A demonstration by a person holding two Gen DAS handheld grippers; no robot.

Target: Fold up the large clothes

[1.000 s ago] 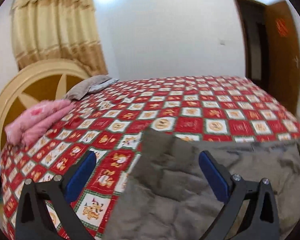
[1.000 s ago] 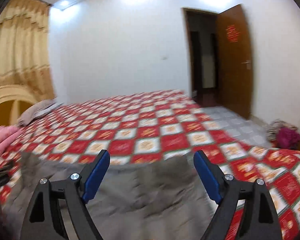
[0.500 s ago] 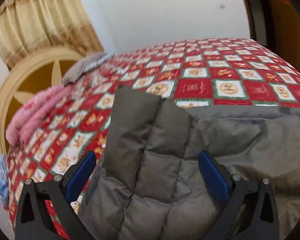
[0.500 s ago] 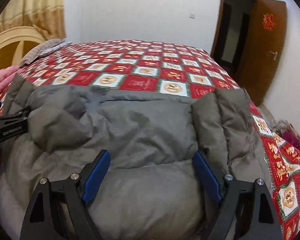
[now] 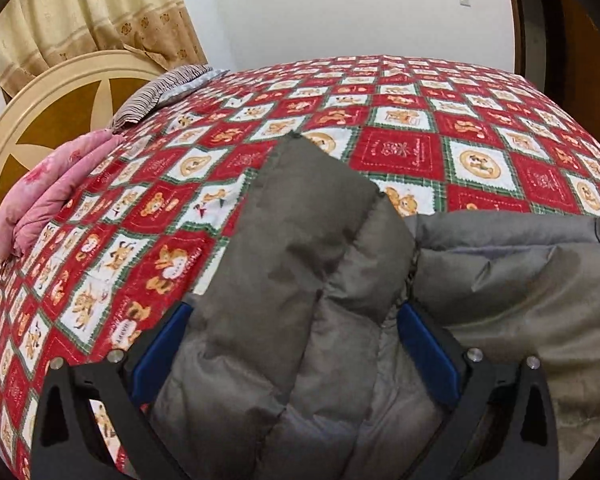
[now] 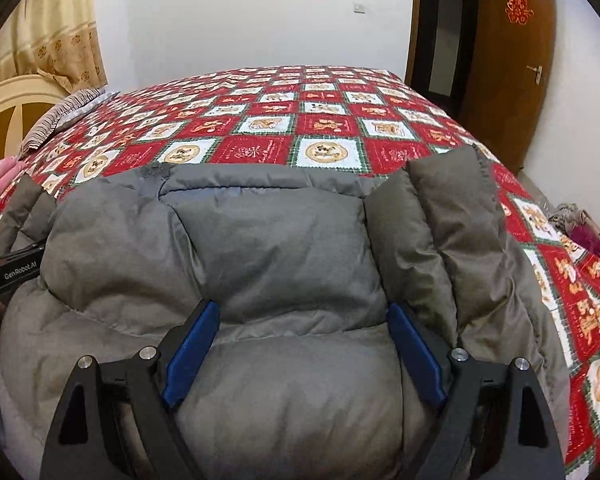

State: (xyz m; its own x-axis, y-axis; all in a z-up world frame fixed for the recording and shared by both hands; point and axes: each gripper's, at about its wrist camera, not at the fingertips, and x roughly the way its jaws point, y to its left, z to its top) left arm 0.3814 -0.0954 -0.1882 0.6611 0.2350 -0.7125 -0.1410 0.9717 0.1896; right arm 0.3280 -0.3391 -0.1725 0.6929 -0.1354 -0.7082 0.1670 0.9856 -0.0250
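A large grey puffer jacket (image 6: 276,240) lies on the bed's red patterned quilt (image 6: 324,120), near the front edge. Its left sleeve (image 5: 304,248) lies folded over the body in the left wrist view, and its right sleeve (image 6: 452,224) lies folded in on the right. My left gripper (image 5: 296,344) is open, its blue pads on either side of the left sleeve. My right gripper (image 6: 304,344) is open, low over the jacket's middle panel. The left gripper's black body (image 6: 12,272) shows at the left edge of the right wrist view.
A pink folded blanket (image 5: 48,184) and a striped pillow (image 5: 156,92) lie by the round cream headboard (image 5: 40,120). A brown door (image 6: 512,64) stands open on the right. A heap of cloth (image 6: 580,224) lies on the floor by the bed.
Both grippers have dropped down and moved in close over the jacket. The view has tilted from the far wall toward the bed, and the jacket now fills the lower frames.
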